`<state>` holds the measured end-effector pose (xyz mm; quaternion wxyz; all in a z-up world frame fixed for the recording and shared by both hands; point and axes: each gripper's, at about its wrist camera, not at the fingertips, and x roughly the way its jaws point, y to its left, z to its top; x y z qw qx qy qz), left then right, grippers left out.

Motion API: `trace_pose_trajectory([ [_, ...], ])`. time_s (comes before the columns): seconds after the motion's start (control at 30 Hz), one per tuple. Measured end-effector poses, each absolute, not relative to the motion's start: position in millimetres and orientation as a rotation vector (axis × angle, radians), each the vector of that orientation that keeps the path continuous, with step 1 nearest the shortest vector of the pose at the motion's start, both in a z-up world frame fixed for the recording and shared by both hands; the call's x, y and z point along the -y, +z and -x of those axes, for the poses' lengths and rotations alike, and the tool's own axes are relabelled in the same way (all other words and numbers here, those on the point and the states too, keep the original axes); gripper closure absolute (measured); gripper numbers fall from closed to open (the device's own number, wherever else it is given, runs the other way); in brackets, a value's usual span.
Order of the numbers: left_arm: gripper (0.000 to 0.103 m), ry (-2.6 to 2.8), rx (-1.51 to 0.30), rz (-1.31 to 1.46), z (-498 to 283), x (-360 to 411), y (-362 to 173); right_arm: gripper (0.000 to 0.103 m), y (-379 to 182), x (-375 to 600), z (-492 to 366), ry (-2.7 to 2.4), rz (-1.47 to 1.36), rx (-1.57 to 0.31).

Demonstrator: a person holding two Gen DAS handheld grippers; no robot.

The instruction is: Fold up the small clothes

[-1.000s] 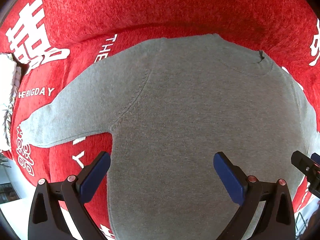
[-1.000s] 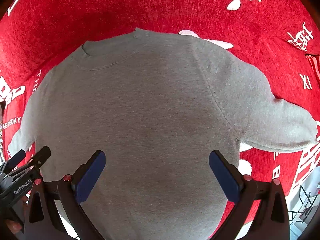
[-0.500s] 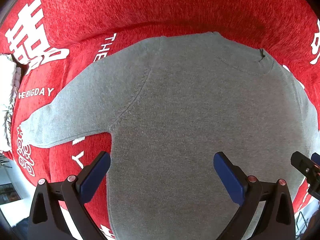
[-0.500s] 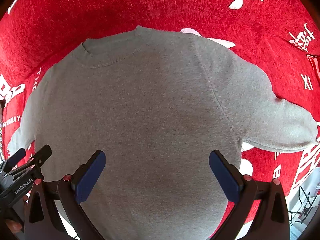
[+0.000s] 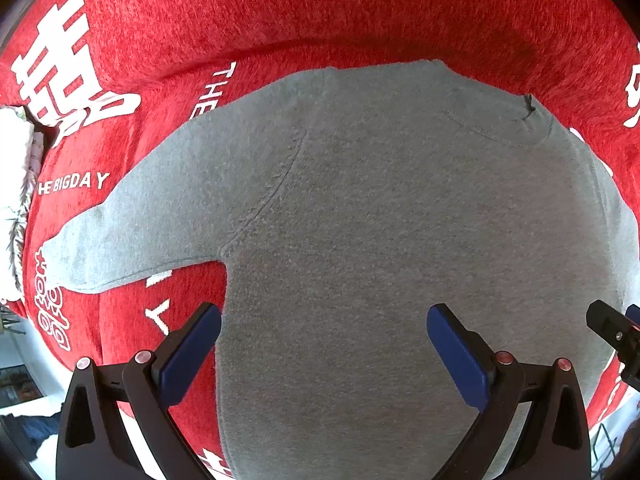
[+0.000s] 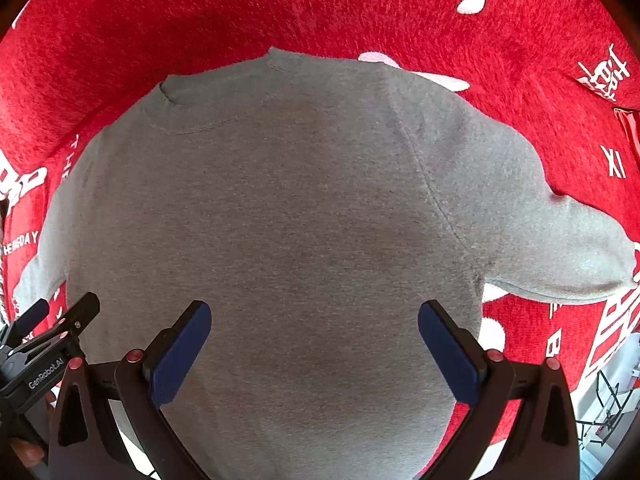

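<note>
The grey sweater (image 5: 380, 240) lies flat on the red blanket (image 5: 320, 20). Left gripper (image 5: 324, 344) and right gripper (image 6: 314, 344) hover wide apart, empty. Pinching blanket too may drag everything.

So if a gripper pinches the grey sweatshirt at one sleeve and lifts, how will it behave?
Probably floppy: the grey sweatshirt lies flat and limp on the red cloth, so its body would likely sag and trail behind the sleeve. Its fleecy knit looks grippy rather than slippery against the blue pads. Pushed, it would likely bunch up, perhaps dragging on the fuzzy cloth.
</note>
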<state>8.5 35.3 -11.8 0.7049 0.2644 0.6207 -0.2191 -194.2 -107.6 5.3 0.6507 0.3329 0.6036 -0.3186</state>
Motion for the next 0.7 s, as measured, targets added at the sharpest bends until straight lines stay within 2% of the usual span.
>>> trace_pose_trajectory([
  [0.7,0.000,-0.525,-1.406,-0.562,-9.2,-33.9,-14.3,0.000,5.3,106.4,191.9,-0.722,-0.759,-1.368],
])
